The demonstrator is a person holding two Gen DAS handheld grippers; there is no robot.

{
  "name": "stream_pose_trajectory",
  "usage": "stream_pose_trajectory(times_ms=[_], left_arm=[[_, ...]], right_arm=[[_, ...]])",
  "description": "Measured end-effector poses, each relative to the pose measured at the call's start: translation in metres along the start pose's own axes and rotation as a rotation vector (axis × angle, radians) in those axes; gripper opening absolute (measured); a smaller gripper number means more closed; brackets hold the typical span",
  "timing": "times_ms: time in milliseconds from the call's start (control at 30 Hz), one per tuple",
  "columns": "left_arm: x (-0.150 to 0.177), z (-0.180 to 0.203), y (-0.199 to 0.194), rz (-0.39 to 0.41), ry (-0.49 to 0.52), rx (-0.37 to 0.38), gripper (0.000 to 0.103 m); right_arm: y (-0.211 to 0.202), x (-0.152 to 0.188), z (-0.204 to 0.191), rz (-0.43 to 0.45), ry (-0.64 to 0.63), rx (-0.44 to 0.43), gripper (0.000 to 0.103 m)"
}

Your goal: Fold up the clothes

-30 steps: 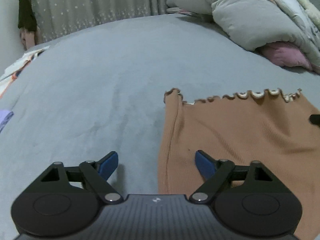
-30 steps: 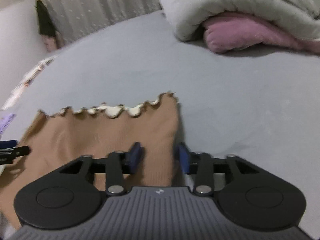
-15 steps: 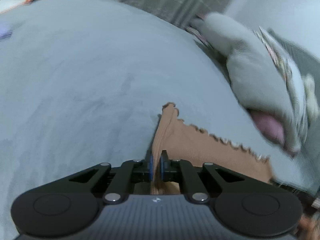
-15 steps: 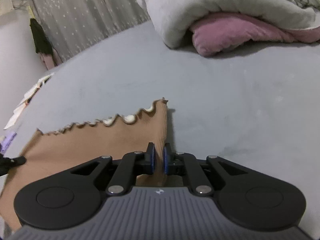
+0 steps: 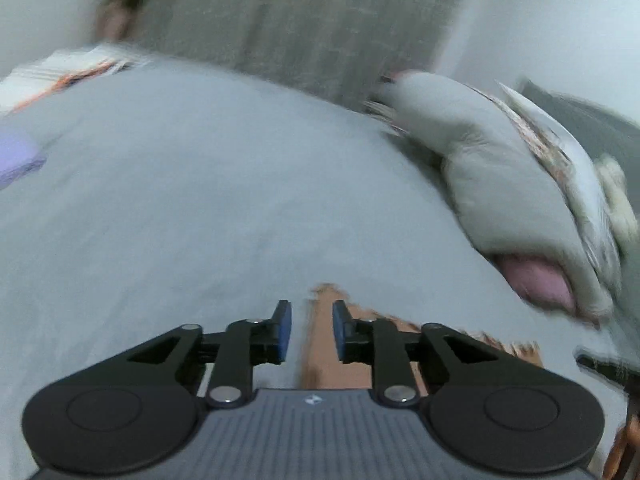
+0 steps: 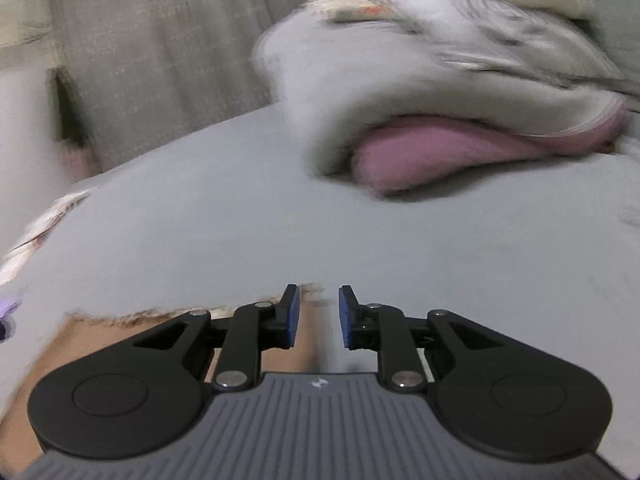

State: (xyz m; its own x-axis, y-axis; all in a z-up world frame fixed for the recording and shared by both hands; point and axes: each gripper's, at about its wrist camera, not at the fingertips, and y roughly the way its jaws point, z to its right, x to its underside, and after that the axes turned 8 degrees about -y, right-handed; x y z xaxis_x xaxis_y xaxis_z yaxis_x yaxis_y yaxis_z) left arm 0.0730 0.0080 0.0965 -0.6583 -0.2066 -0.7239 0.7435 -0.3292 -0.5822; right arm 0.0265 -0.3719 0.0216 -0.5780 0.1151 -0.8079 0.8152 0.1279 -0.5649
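A tan ribbed garment [image 5: 320, 344] with a frilly edge lies on the grey bed. In the left wrist view its left edge shows between my left gripper's [image 5: 308, 330] parted blue pads, which are open. In the right wrist view the garment [image 6: 100, 336] lies low left, its right corner by my right gripper [image 6: 318, 314], also open. Both views are blurred by motion. The garment's near part is hidden under the grippers.
A heap of grey and pink bedding [image 6: 440, 92] lies at the far right of the bed [image 6: 200, 220]; it also shows in the left wrist view [image 5: 520, 200]. Grey curtains [image 5: 300, 20] hang behind. A purple item [image 5: 16, 156] and papers lie far left.
Both grippers closed on the garment's side edges half a second ago and have now opened, letting go. Both cameras have moved forward and tilted up, so less garment shows.
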Motion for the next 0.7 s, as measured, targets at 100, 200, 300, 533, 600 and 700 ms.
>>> stream_pose_trajectory(times_ms=[100,200,300,533,600,700], left_arm=[[0.024,0.035,0.014,-0.063,0.093,0.002,0.028],[0.053,0.053,0.037,-0.131,0.221,-0.111,0.029],[0.058,0.037,0.049,-0.128,0.246,-0.166,0.002],[0.031,0.021,0.019,-0.126,0.168,-0.168,0.039],[0.035,0.029,-0.01,-0.094,0.215,-0.15,0.086],[0.061,0.054,-0.048,-0.063,0.317,-0.12,0.088]], right_arm=[[0.013,0.016,-0.037,-0.103,-0.076,-0.104,0.029],[0.022,0.037,-0.048,-0.157,-0.105,-0.126,0.03],[0.022,0.049,-0.023,-0.127,-0.098,-0.116,0.0],[-0.008,0.041,0.03,-0.175,-0.029,0.172,0.069],[-0.025,0.035,0.024,-0.174,-0.082,0.158,0.069],[-0.047,0.03,0.002,-0.167,-0.149,0.096,0.078]])
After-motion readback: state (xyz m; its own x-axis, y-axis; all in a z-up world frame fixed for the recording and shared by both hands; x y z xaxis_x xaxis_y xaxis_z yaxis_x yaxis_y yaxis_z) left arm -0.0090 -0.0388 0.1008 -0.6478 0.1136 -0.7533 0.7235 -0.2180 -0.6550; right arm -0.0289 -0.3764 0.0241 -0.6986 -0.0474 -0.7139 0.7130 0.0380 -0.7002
